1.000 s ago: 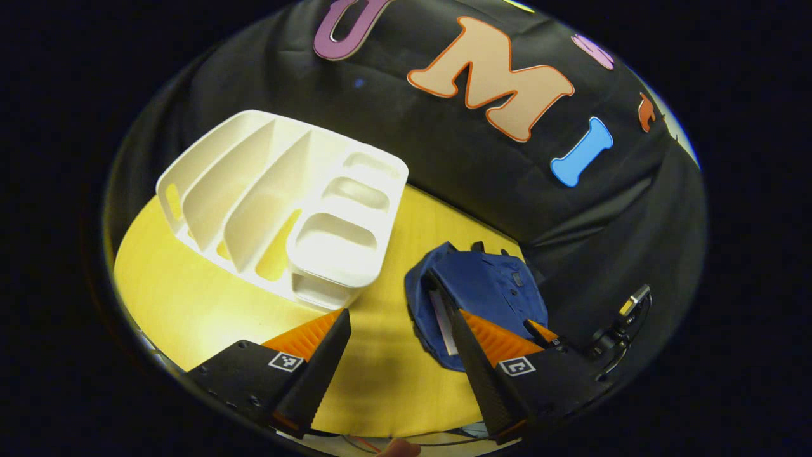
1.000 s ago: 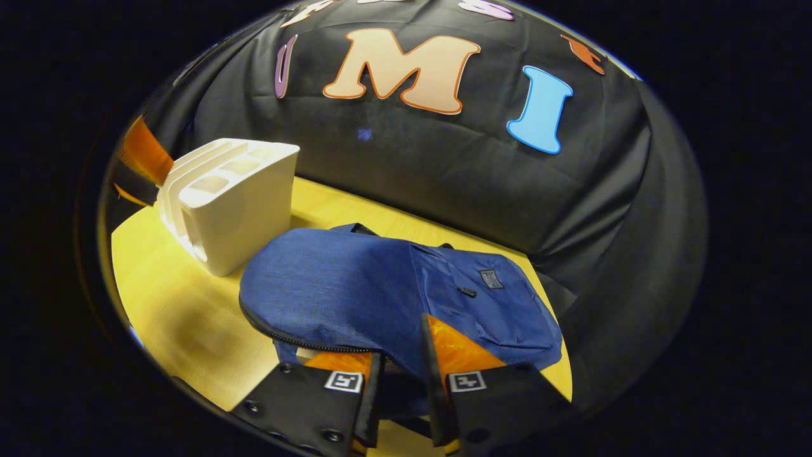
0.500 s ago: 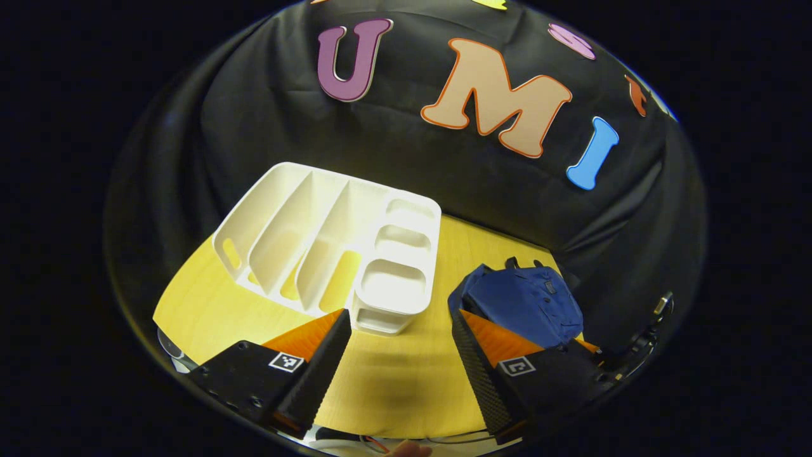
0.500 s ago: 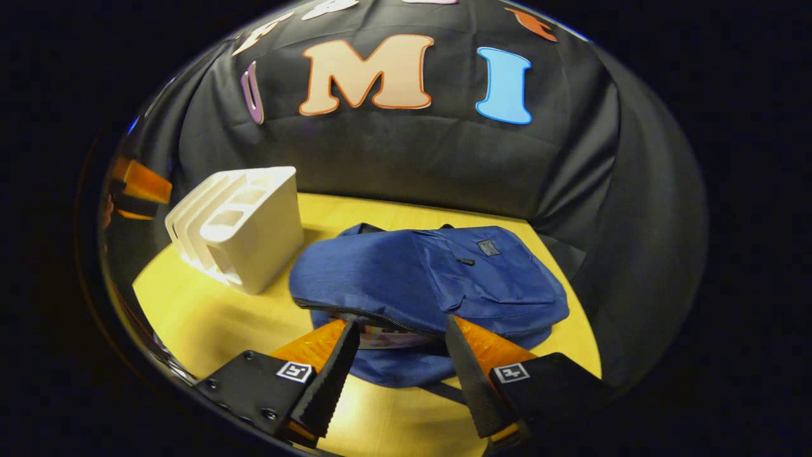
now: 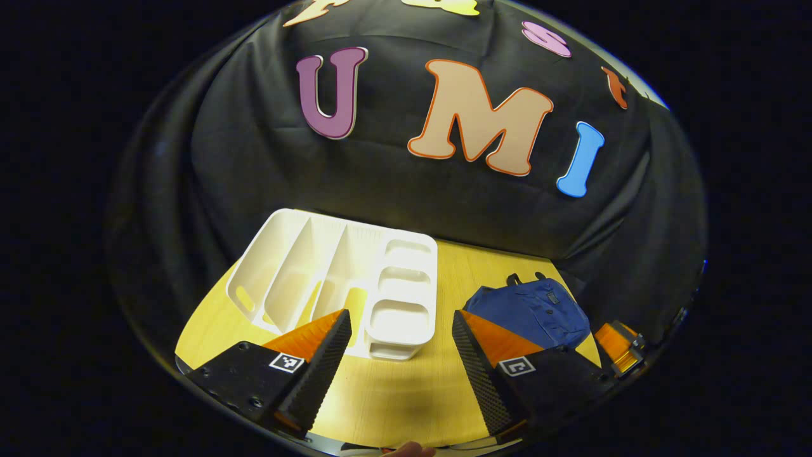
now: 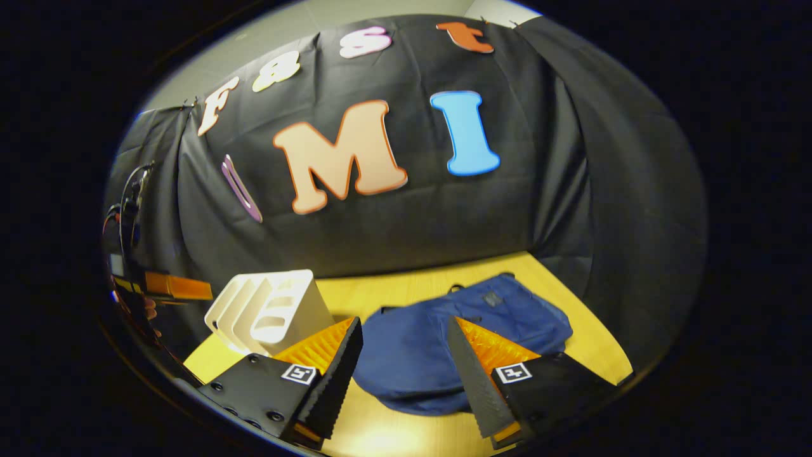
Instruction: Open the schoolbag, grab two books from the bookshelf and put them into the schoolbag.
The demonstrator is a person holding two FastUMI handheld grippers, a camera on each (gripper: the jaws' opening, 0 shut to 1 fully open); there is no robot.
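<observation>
A blue schoolbag [image 6: 438, 346] lies flat on the yellow table [image 6: 412, 289], its flap down over the mouth; in the left gripper view the schoolbag [image 5: 530, 308] sits at the right. A white bookshelf [image 5: 346, 279] with upright dividers stands left of it, its slots holding no books; the bookshelf [image 6: 273, 311] shows again in the right gripper view. My left gripper [image 5: 399, 320] is open above the table's near side, nothing between its fingers. My right gripper [image 6: 403, 327] is open, raised in front of the bag and apart from it. The right gripper [image 5: 618, 346] also shows past the bag in the left gripper view.
The black cloth wall rises close behind the table and wraps round both sides. In the right gripper view the left gripper [image 6: 168, 285] and a hand [image 6: 149, 310] show at the far left, with cables above them. Bare yellow tabletop [image 5: 393, 397] lies in front of the bookshelf.
My right gripper let go of the bag's flap, opened and drew back upward; the flap dropped over the opening. My left gripper pulled back and tilted up, so shelf and bag look smaller.
</observation>
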